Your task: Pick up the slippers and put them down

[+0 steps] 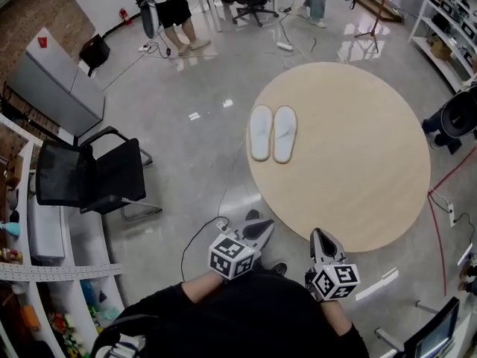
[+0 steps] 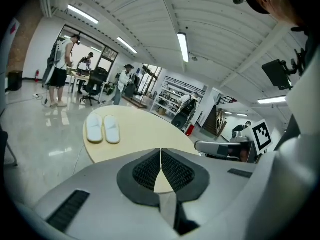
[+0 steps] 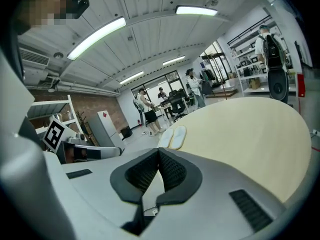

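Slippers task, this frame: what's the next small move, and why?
Probably carry both grippers forward over the table toward the slippers. The left gripper and right gripper sit close to the body at the table's near edge, jaws shut and empty. The slippers lie side by side near the far left edge, untouched. The jaws would need opening before contact.

Head view steeply down from above, gripper views low, nearly level, all sharing table (image 1: 358, 162), slippers (image 1: 284, 134)
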`<state>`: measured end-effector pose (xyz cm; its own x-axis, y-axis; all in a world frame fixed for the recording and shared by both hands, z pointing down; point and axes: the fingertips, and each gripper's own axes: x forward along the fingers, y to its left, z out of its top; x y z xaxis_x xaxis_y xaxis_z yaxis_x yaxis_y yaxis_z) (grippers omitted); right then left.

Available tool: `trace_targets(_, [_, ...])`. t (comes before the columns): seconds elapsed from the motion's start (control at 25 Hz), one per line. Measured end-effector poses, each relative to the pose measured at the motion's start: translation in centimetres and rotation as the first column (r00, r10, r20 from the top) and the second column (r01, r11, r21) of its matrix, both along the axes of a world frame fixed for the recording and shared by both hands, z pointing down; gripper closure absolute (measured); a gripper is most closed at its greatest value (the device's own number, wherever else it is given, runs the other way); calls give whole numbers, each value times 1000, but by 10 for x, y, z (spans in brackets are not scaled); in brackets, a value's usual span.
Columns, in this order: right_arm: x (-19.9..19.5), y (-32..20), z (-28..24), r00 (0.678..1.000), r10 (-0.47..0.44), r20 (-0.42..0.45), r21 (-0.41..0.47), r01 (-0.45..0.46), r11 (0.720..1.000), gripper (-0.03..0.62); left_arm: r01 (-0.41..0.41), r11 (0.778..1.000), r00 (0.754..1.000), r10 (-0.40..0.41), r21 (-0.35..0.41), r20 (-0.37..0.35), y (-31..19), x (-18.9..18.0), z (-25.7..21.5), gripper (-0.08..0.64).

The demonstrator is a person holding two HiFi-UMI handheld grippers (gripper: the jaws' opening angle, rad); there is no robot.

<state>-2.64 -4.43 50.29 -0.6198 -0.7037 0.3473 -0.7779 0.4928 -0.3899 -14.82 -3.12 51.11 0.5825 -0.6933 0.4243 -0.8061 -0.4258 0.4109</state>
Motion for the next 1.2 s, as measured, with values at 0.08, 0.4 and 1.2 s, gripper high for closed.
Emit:
trace_targets(0.08, [-1, -30, 2, 999, 51, -7, -2, -51, 999, 588, -23, 1000, 1000, 23, 9, -13, -34, -8, 1, 537])
trace_targets(0.4, [-69, -156, -5, 993, 78, -83, -12, -80, 997, 588, -67, 997, 996, 69, 32, -62, -173, -73, -11, 537])
trace_targets(1.2, [-128, -353, 96, 989, -11, -146, -161, -13, 987, 374, 169, 974, 985, -159, -153, 73, -348, -144, 87, 293])
